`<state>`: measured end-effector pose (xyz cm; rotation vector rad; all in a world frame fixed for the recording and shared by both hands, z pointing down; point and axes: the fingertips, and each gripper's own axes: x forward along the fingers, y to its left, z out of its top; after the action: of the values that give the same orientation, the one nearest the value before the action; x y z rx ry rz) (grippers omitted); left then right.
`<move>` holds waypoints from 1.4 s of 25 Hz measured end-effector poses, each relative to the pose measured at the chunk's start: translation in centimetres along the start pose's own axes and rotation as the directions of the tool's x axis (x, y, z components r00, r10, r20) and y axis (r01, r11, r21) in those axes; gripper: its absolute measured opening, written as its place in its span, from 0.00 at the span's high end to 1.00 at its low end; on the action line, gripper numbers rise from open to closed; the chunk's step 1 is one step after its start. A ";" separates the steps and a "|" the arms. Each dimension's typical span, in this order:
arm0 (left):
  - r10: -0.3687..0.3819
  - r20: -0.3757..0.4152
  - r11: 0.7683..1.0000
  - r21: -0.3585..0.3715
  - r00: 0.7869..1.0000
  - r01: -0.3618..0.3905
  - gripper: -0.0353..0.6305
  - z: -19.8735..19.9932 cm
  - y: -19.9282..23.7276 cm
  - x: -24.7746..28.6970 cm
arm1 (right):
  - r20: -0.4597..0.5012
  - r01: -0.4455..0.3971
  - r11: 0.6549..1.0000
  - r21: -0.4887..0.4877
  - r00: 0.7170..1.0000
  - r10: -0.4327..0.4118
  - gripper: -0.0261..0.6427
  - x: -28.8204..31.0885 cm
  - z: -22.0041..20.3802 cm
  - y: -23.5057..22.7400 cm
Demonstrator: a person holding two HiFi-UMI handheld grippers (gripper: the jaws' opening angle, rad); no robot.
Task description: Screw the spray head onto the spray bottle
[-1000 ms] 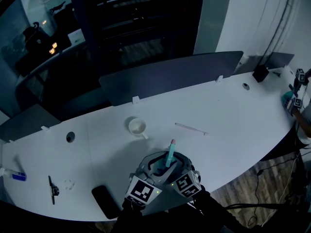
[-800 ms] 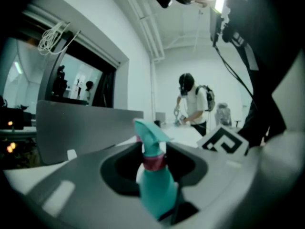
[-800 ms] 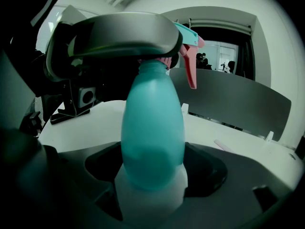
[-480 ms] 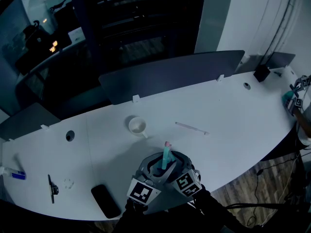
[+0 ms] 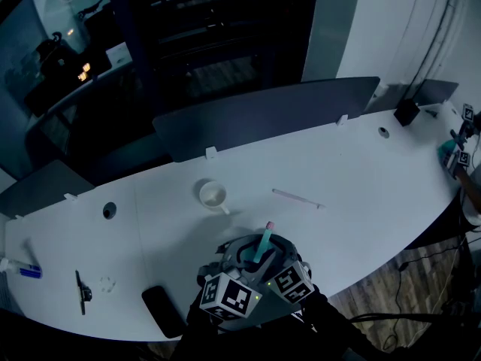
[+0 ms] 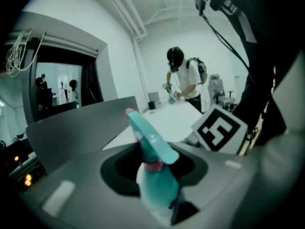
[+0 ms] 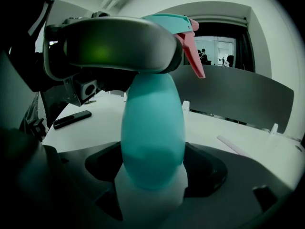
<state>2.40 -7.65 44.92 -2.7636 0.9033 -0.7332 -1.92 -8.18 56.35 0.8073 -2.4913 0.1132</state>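
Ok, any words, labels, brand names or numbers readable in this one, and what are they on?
No readable text anywhere in these views.
Spray bottle: plain teal body, no label showing.
Spray head: no print visible.
Marker cubes: black-and-white square patterns only, no letters or digits.
Small blue object near the left edge of the head view: too small to read.

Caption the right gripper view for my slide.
Right tongs clamp the teal spray bottle; left tongs grip its spray head above.
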 end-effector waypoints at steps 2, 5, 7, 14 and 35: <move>-0.039 -0.026 0.999 -0.018 0.999 0.039 0.72 -0.4 0.0 0.0 | 0.003 -0.023 1.000 -0.008 1.000 0.023 0.36 0.1 0.0 0.1; -0.112 -0.005 0.993 -0.043 0.994 0.112 0.72 -0.7 -0.1 -0.3 | 0.010 -0.137 0.990 -0.039 0.990 0.138 0.36 0.2 0.0 1.0; -0.147 0.029 0.987 -0.062 0.989 0.149 0.72 -0.7 -0.3 -0.7 | 0.007 -0.263 0.960 -0.099 0.964 0.265 0.36 0.0 -0.1 1.8; -0.136 0.058 0.985 -0.097 0.989 0.141 0.72 -0.9 -0.6 -1.0 | 0.054 -0.333 0.941 -0.052 0.940 0.336 0.36 -0.9 0.4 1.9; 0.029 0.092 0.989 -0.147 0.995 -0.015 0.72 -0.3 -0.6 -1.5 | 0.196 -0.112 0.989 -0.093 0.972 0.128 0.39 -2.2 2.3 2.4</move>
<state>1.49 -6.25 44.79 -2.8808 1.0044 -0.5491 -2.87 -5.59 53.46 0.6627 -2.7164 -0.0303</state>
